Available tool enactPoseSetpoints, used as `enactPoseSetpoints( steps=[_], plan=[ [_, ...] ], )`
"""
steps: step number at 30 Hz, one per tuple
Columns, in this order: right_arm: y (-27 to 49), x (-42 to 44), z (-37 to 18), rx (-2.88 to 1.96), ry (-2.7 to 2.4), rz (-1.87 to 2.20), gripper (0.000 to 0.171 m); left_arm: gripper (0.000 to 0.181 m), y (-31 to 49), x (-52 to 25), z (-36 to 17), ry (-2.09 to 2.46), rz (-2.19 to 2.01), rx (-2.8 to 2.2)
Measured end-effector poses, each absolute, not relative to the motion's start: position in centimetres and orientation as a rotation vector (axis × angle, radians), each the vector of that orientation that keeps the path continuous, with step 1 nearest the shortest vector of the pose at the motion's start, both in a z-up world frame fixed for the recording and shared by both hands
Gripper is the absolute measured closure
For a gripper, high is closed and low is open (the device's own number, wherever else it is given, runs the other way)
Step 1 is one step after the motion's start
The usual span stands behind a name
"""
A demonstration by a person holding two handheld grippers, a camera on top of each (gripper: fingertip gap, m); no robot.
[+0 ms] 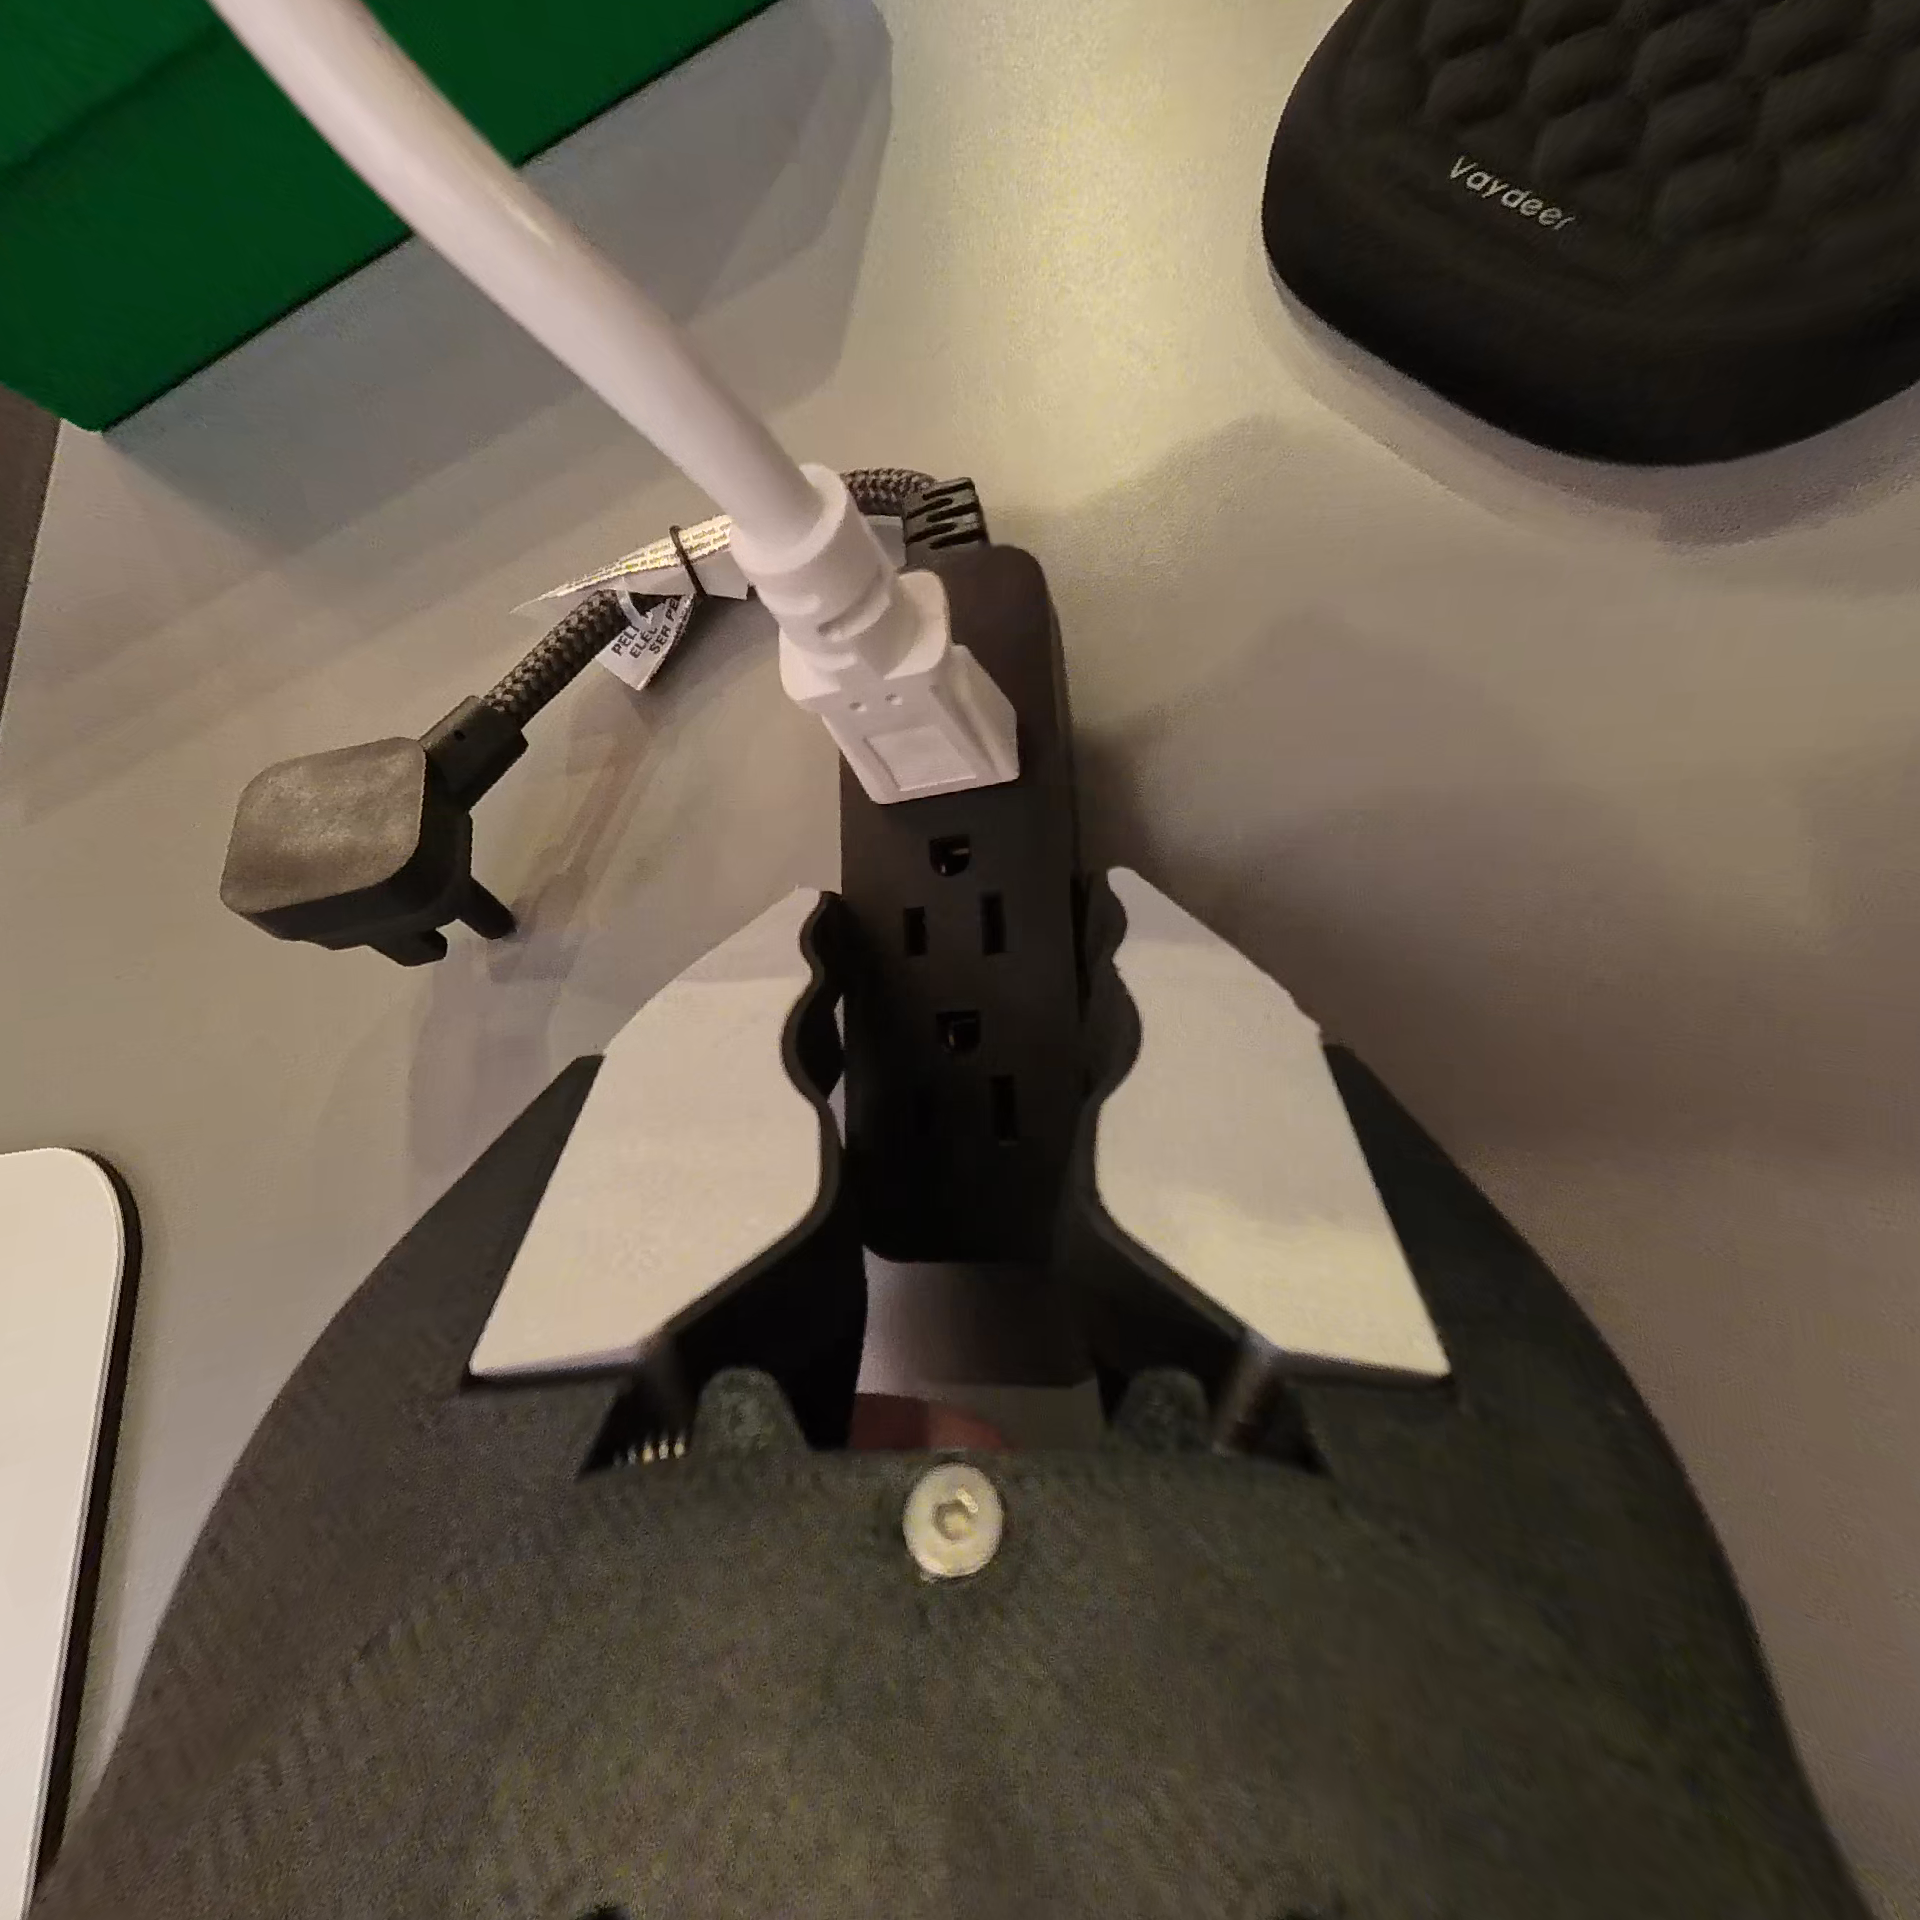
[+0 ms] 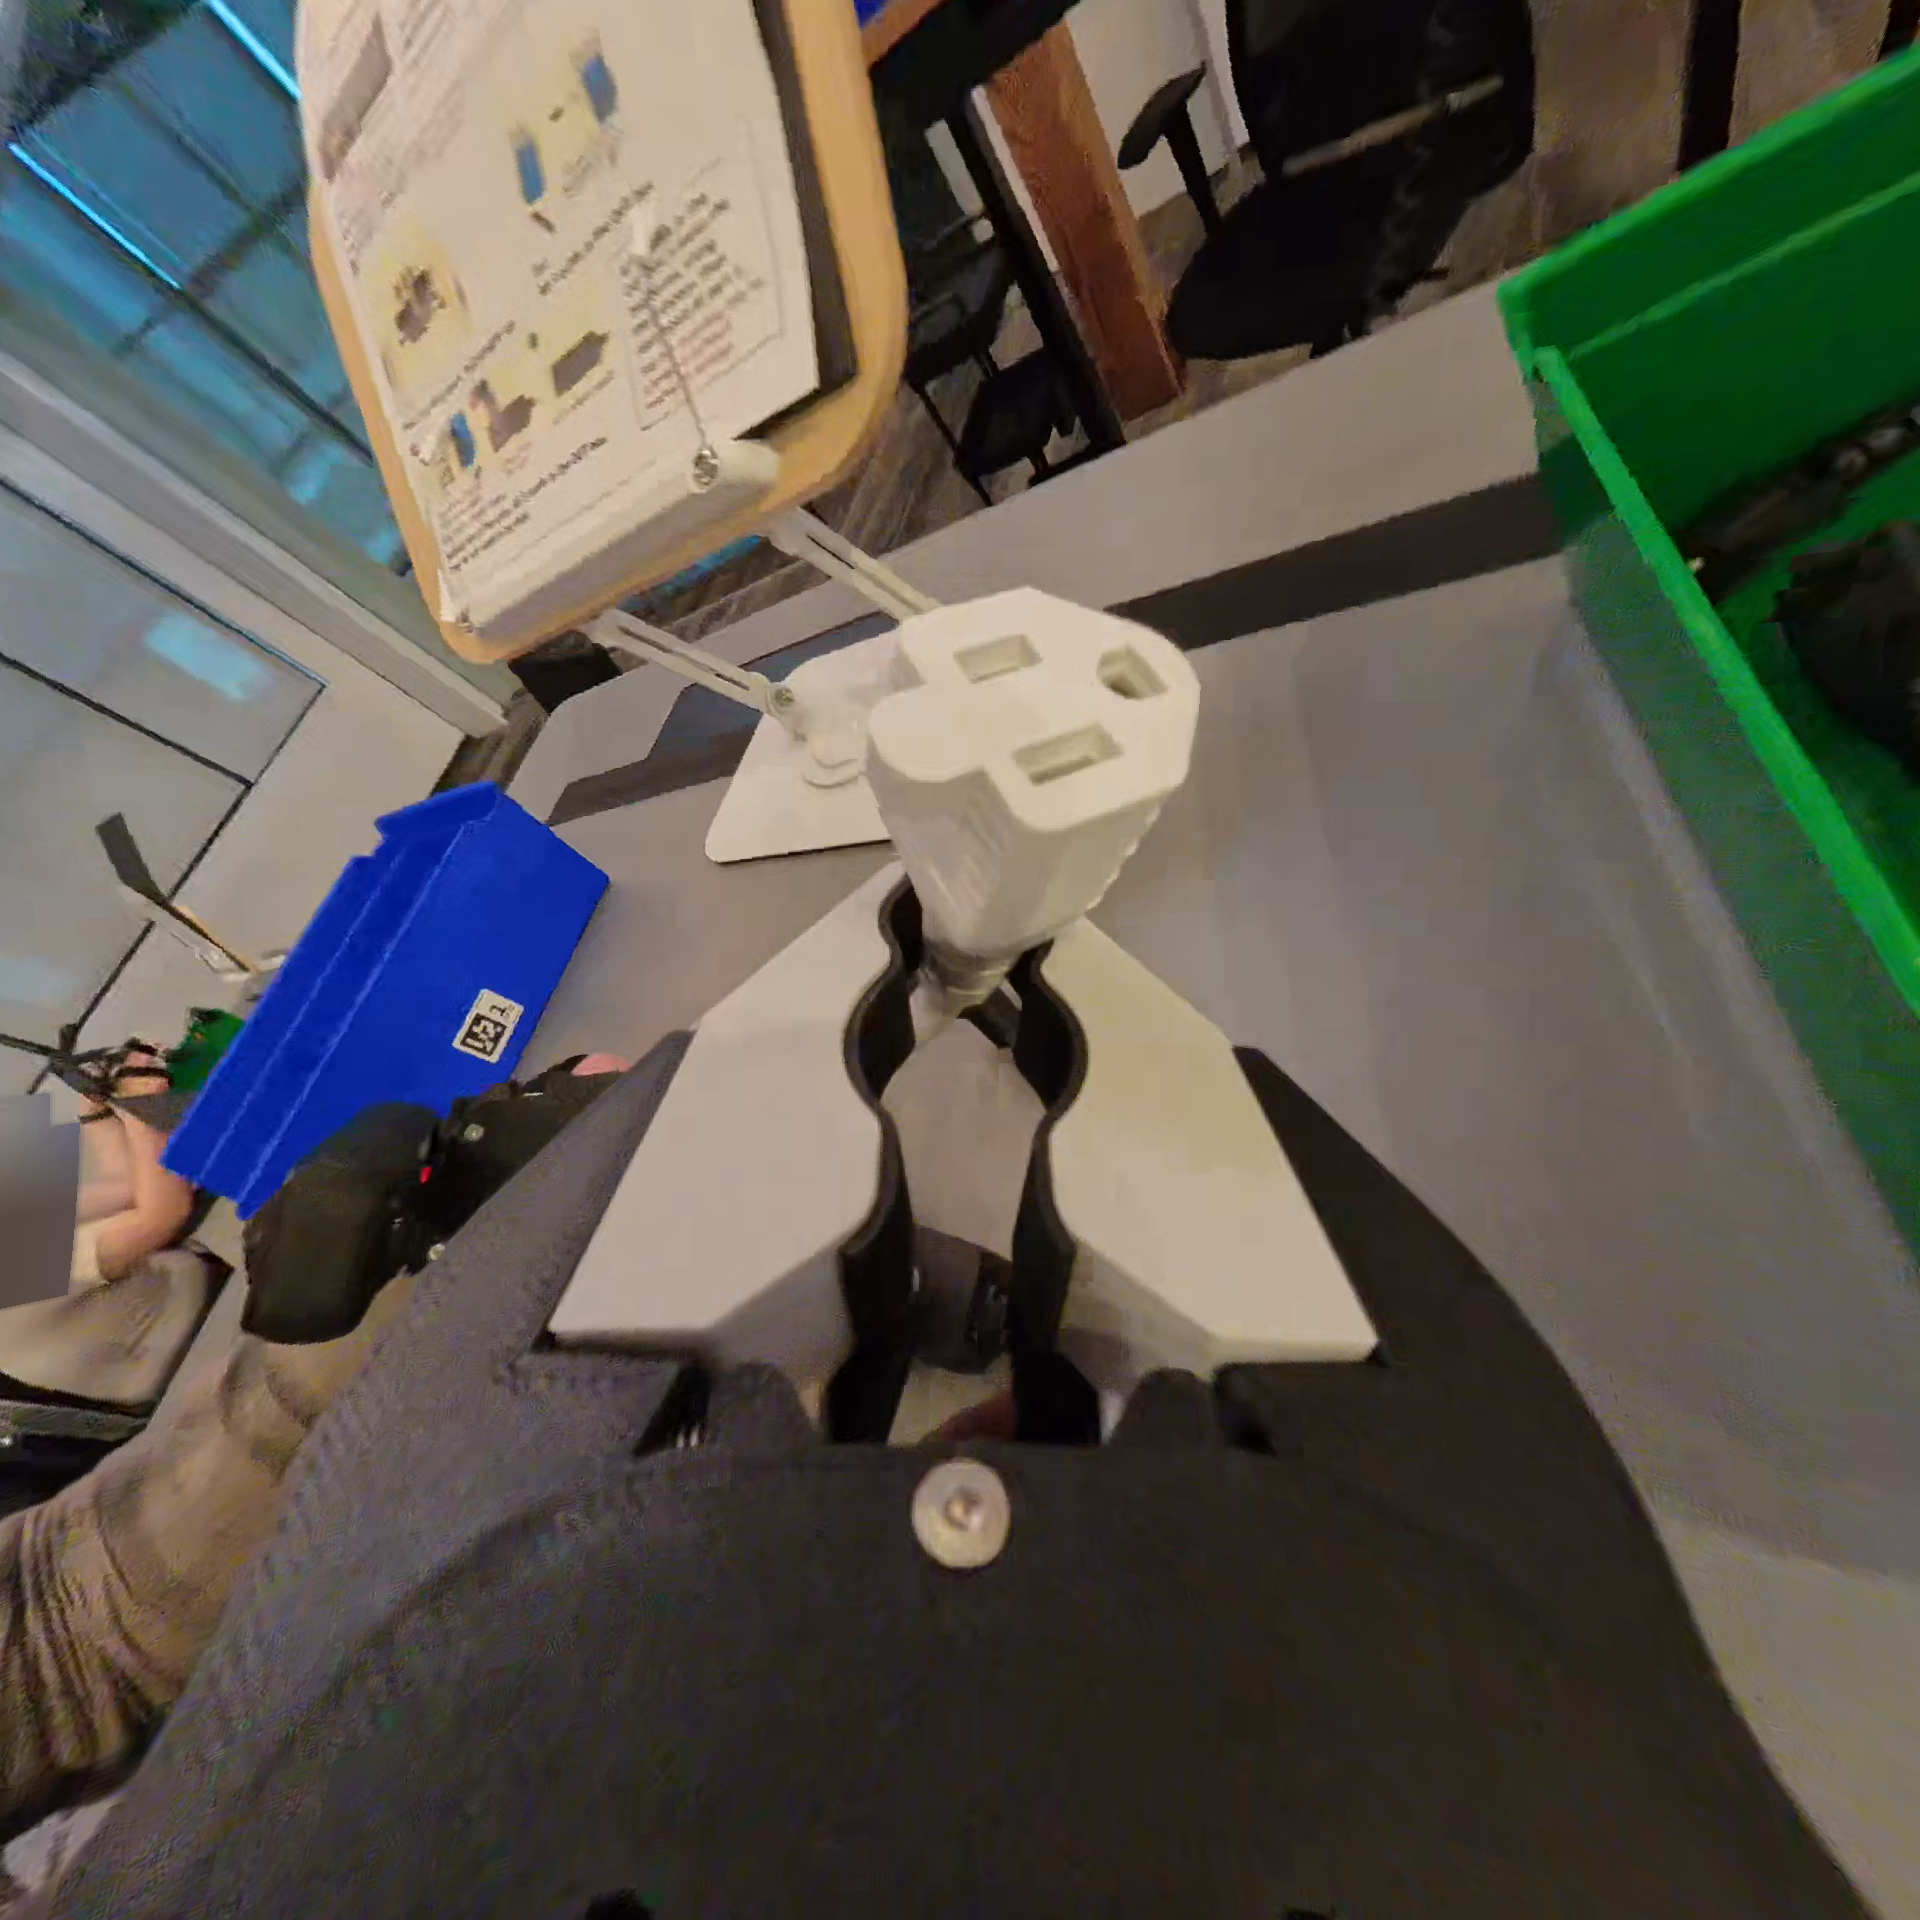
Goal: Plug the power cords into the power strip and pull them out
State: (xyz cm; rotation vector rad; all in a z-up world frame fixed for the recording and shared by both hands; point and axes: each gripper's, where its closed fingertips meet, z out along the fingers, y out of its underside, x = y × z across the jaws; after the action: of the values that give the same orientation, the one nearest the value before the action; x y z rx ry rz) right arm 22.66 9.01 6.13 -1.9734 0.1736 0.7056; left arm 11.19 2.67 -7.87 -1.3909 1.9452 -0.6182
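Note:
In the left wrist view my left gripper (image 1: 961, 935) is shut on a black power strip (image 1: 961, 1039), gripping its two long sides. A white plug (image 1: 914, 717) on a thick white cord (image 1: 582, 281) sits in the strip's far outlet. Two nearer outlets are bare. The strip's own braided cord ends in a black plug (image 1: 343, 842) lying on the table to the left. In the right wrist view my right gripper (image 2: 971, 966) is shut on the neck of the white cord's socket end (image 2: 1029, 748), which points up and away above the table.
A green bin (image 1: 177, 208) stands at the far left, also in the right wrist view (image 2: 1766, 416). A black wrist rest (image 1: 1621, 229) lies far right. A blue bin (image 2: 384, 997) and a document stand (image 2: 592, 312) sit on the grey table (image 2: 1403, 883). A person's arm (image 2: 94, 1600) is at left. The grippers' ends are close to 20 centimetres from one another. About 8 centimetres separates my left fingertips from the black plug (image 1: 343, 842).

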Motion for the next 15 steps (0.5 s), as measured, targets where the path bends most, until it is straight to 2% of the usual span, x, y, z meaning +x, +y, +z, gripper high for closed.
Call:
enactPoseSetpoints(
  steps=[9, 12, 15],
  plan=[
    [8.8, 23.8, -4.7, -2.177, 0.395, 0.730, 0.153, 0.138, 2.7, 11.2, -7.8, 1.946, -0.621, -1.390],
    [8.9, 23.4, -5.2, -2.182, 0.383, 0.695, 0.153, 0.138, 2.6, 11.1, -7.9, 1.951, -0.618, -1.386],
    [9.1, 24.0, -2.8, -2.144, 0.318, 0.679, 0.154, 0.138, 2.7, 11.1, -7.8, 1.953, -0.619, -1.386]
  ],
)
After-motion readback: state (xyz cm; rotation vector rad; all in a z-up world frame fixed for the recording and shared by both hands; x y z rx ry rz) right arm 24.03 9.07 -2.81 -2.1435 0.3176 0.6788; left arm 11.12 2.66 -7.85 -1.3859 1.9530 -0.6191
